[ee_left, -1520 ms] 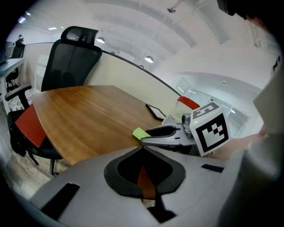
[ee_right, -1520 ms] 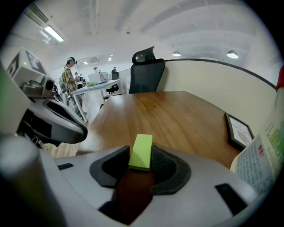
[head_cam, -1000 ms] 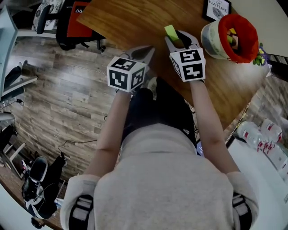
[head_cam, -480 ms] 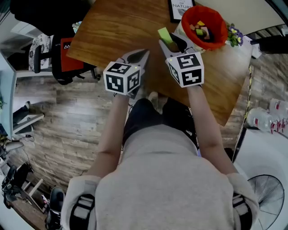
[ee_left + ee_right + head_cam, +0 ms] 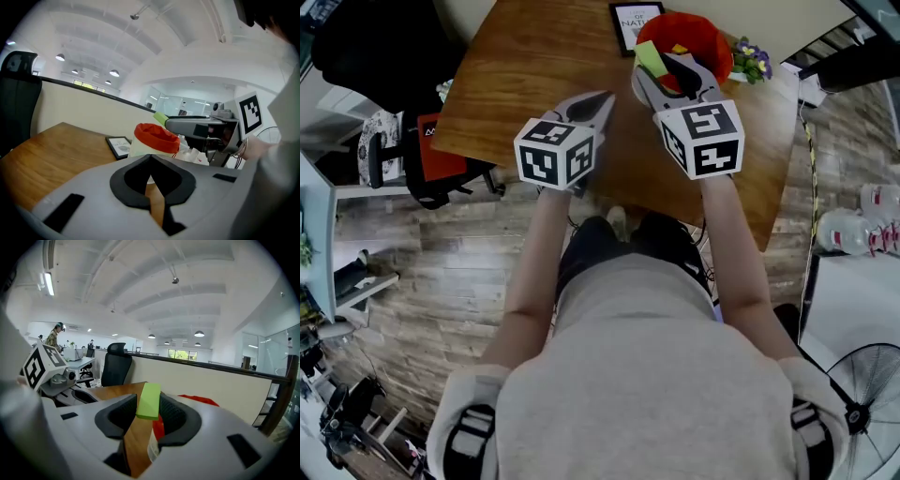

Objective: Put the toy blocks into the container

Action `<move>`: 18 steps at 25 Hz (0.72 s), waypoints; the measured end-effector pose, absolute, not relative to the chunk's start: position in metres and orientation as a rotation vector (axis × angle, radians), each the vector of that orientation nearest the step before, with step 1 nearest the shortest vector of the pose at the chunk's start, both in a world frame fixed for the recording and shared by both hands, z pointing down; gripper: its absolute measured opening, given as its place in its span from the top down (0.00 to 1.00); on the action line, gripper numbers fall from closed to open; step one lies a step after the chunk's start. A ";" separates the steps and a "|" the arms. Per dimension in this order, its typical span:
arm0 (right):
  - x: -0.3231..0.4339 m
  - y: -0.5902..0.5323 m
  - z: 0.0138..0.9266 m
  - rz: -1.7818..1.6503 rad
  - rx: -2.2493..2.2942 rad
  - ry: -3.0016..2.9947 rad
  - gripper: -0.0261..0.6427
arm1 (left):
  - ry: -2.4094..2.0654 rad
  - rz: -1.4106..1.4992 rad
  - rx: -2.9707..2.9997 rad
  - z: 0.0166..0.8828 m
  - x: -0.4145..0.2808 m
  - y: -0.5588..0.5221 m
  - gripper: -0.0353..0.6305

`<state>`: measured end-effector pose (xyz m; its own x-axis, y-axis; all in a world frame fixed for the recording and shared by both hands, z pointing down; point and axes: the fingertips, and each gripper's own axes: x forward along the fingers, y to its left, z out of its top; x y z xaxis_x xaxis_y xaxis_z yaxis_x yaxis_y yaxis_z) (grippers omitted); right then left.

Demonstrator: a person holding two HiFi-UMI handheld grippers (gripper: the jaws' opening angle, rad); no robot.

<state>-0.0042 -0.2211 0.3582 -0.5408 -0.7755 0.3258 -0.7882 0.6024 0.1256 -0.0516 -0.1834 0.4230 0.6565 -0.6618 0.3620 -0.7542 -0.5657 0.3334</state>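
Nearest to you, over the front edge of the wooden table [image 5: 534,56], your left gripper [image 5: 151,159] has its jaws together on nothing. It hangs idle beside the work, clear of the other's path. Just ahead and to its right, your right gripper [image 5: 668,73] pinches a green block [image 5: 149,401] at a middling width. The block stands up out of the pads, so it should fall free once you let go. It is raised at the near rim of the red-lined container [image 5: 712,33], so the drop looks like the step in hand. Beyond stand a framed picture [image 5: 630,21] and small flowers [image 5: 752,58].
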 end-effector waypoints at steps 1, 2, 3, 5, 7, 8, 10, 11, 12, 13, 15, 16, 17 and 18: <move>0.001 -0.222 0.353 0.038 1.279 -2.482 0.71 | -1.100 0.266 2.428 0.419 -0.048 -0.185 0.93; 0.007 -0.222 0.348 0.026 1.294 -2.478 0.71 | -1.097 0.265 2.441 0.415 -0.045 -0.185 0.93; 0.012 -0.223 0.344 0.015 1.307 -2.474 0.71 | -1.096 0.265 2.452 0.411 -0.043 -0.186 0.93; 0.022 -0.225 0.337 -0.001 1.333 -2.467 0.71 | -1.098 0.256 2.469 0.403 -0.038 -0.187 0.93; 0.034 -0.227 0.333 -0.007 1.357 -2.459 0.71 | -1.102 0.239 2.481 0.395 -0.034 -0.190 0.93; 0.039 -0.229 0.331 -0.009 1.369 -2.454 0.71 | -1.104 0.232 2.488 0.391 -0.032 -0.192 0.93; 0.049 -0.233 0.330 -0.008 1.391 -2.443 0.71 | -1.108 0.224 2.501 0.384 -0.028 -0.195 0.93; 0.055 -0.235 0.329 -0.008 1.402 -2.437 0.72 | -1.109 0.220 2.506 0.381 -0.026 -0.197 0.93; 0.060 -0.238 0.329 -0.008 1.414 -2.430 0.72 | -1.110 0.216 2.511 0.378 -0.024 -0.198 0.93; 0.065 -0.240 0.329 -0.007 1.426 -2.424 0.72 | -1.111 0.213 2.516 0.376 -0.022 -0.200 0.93; 0.073 -0.244 0.328 -0.001 1.451 -2.416 0.72 | -1.109 0.209 2.527 0.372 -0.018 -0.204 0.93; 0.077 -0.246 0.328 0.004 1.460 -2.412 0.72 | -1.107 0.210 2.532 0.371 -0.016 -0.205 0.93; 0.079 -0.248 0.328 0.007 1.466 -2.410 0.72 | -1.104 0.214 2.537 0.370 -0.014 -0.206 0.93; 0.082 -0.249 0.328 0.008 1.470 -2.409 0.72 | -1.099 0.220 2.541 0.371 -0.011 -0.206 0.93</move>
<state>0.0817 -0.2490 0.3283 -0.4207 -0.8658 0.2710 -0.8675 0.4713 0.1591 -0.0112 -0.2062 0.3708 0.6848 -0.6722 0.2814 -0.7287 -0.6312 0.2656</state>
